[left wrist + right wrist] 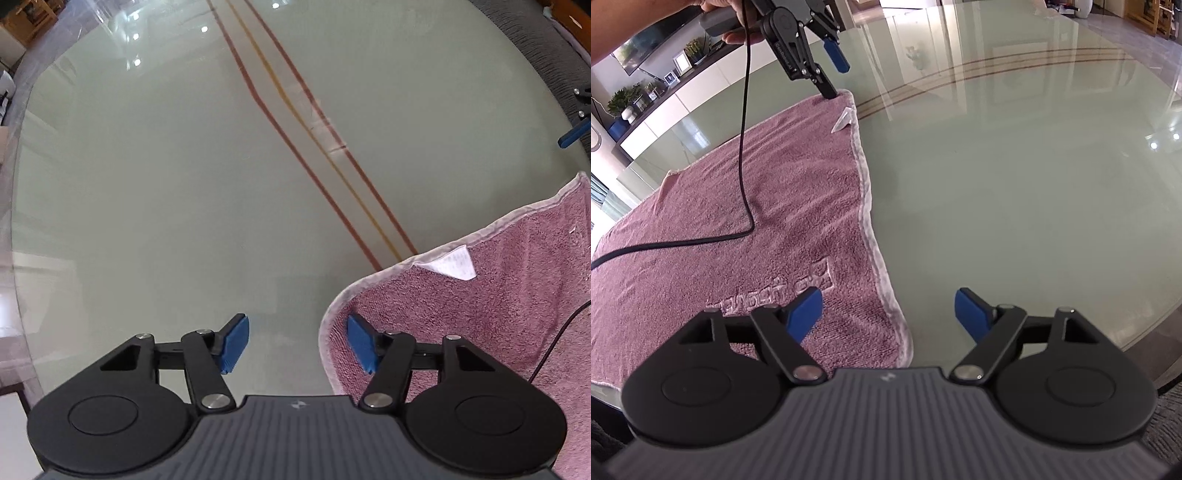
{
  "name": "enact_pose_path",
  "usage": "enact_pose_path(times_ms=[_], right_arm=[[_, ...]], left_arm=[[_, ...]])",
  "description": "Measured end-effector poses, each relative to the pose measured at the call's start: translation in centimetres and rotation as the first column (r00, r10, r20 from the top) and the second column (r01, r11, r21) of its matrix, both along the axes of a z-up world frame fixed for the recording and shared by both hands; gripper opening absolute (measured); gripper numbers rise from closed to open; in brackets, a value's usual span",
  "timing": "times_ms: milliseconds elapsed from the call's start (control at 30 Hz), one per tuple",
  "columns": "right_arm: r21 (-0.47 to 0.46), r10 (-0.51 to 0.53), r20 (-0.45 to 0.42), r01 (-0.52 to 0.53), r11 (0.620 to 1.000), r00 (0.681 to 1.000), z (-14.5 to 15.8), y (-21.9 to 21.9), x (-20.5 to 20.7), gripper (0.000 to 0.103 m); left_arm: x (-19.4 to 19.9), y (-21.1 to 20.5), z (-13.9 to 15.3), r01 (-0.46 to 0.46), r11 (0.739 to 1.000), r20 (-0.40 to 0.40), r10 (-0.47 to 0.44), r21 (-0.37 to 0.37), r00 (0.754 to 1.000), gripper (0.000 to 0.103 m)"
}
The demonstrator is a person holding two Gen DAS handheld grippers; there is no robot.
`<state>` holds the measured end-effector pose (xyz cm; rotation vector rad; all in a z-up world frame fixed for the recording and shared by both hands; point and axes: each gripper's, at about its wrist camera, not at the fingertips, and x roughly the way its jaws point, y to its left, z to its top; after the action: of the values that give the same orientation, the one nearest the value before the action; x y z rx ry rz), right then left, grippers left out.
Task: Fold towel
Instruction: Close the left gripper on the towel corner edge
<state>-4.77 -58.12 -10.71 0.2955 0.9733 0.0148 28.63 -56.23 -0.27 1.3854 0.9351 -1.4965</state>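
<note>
Left gripper [297, 341] points down at the far corner of the pink towel [757, 206], jaws apart astride its hem; one finger seems to touch the cloth, though that is hard to judge. Right gripper [888, 315] hangs with jaws apart over the near corner. Towel lies flat on the glass table [1015, 184].
</note>
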Motion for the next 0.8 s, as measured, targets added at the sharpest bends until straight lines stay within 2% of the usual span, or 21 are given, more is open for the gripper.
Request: enact_pose_path(times_ms=[167, 233, 333, 533, 567, 600, 633, 800], right_arm=[[0.004, -0.002, 0.003, 0.002, 1.0, 1.0, 0.0, -0.2, 0.1, 0.081], [0.008, -0.004, 0.003, 0.004, 1.0, 1.0, 0.1, -0.4, -0.1, 0.081], [0.01, -0.003, 0.004, 0.003, 1.0, 1.0, 0.3, -0.7, -0.4, 0.081], [0.016, -0.001, 0.003, 0.001, 1.0, 1.0, 0.2, -0.6, -0.1, 0.081], [0.016, -0.002, 0.003, 0.002, 1.0, 1.0, 0.3, -0.6, -0.1, 0.081], [0.016, -0.003, 0.003, 0.003, 1.0, 1.0, 0.3, -0.7, -0.1, 0.081], [0.016, -0.005, 0.002, 0.005, 1.0, 1.0, 0.3, -0.8, -0.2, 0.081], [0.016, -0.009, 0.001, 0.009, 1.0, 1.0, 0.0, -0.5, 0.2, 0.081]], left_arm=[[0.2, 0.1, 0.7, -0.006, 1.0, -0.006, 0.006, 0.006, 1.0, 0.06], [0.2, 0.2, 1.1, -0.003, 1.0, -0.018, 0.003, 0.01, 1.0, 0.048], [0.4, 0.3, 1.7, -0.001, 1.0, -0.048, 0.001, 0.017, 0.999, 0.037], [1.3, 0.7, 2.8, -0.024, 1.0, -0.086, 0.024, 0.0, 0.996, 0.035], [1.3, 0.7, 3.0, -0.028, 1.0, -0.094, 0.028, -0.002, 0.995, 0.031], [1.3, 0.7, 3.2, -0.026, 1.0, -0.106, 0.025, -0.002, 0.994, 0.019], [1.2, 0.6, 3.4, -0.022, 1.0, -0.118, 0.021, -0.001, 0.993, 0.014], [1.0, 0.9, 4.2, 0.002, 1.0, -0.107, -0.001, 0.009, 0.994, 0.011]])
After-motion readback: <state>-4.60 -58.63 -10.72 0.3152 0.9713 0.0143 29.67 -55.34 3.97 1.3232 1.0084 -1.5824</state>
